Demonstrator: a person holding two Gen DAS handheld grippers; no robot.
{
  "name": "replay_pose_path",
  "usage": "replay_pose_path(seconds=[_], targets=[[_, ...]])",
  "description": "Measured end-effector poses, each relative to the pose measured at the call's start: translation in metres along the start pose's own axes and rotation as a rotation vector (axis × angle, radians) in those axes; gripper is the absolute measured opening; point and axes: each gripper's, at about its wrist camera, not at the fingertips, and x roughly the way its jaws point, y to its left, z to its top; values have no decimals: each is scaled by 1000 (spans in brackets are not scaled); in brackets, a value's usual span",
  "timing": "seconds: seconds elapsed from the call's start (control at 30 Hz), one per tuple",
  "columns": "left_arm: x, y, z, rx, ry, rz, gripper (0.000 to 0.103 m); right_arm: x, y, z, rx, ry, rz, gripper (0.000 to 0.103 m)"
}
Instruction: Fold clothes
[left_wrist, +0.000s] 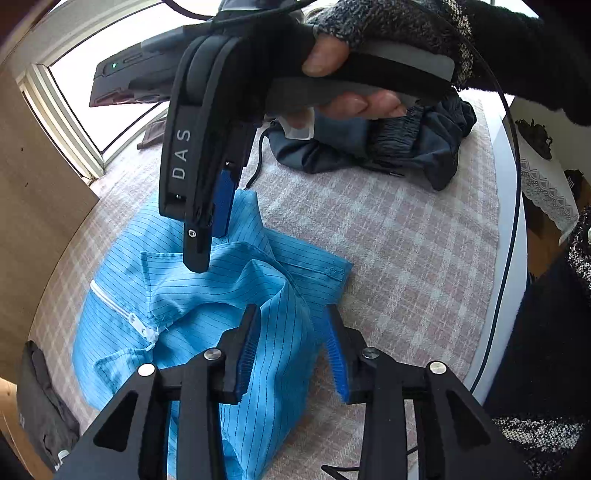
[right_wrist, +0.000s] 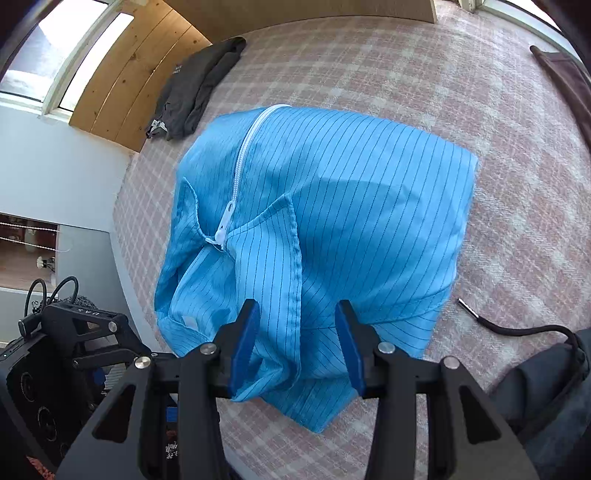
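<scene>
The blue striped garment (right_wrist: 332, 206) lies on the pink checked cover (right_wrist: 461, 74), roughly in the middle, gathered into a compact block. Its white zipper (right_wrist: 243, 158) runs up the top face and is closed as far as the slider. The far and side edges look squared; the collar end near the grippers is loose and rumpled — judged partly folded, with at least a final fold and a smoothing left.

The left gripper (left_wrist: 291, 350) stands with fingers apart over the rumpled edge, cloth below the gap but not pinched. The right gripper (right_wrist: 295, 343) likewise stands apart, astride the near hem, gripping nothing.

Further out, a dark grey garment (right_wrist: 199, 88) lies by the far edge and looks flat and folded. A navy garment (left_wrist: 388, 147) sits in an unfolded heap — judged still to be done.
</scene>
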Motion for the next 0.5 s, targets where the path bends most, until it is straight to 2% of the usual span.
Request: replay_pose_path(seconds=[0.1,0.13,0.17,0.23,0.3,0.37,0.47,0.5], targets=[[16,2,4,10,32,-11,37,5,-6,-1,32,-8,37,42],[22,4,4,9,51,-17,27,5,-6,-2,36,-14,53,42],[27,6,3,3,68,-27,3,5,-7,-4,39,-20,70,42],[26,12,1,-38,60,-71,2,6,-8,-7,45,-32,103,40],[15,16,-2,-73,23,-111,1,6,-5,-11,40,-44,158,20],[-1,20,-7,-97,-21,-139,1,6,-5,-13,44,-59,193,17],[-23,29,-12,-153,-74,-163,1,2,-15,-14,102,-91,306,8],[-30,32,-13,-167,-96,-164,1,-1,-20,-13,131,-116,352,8]])
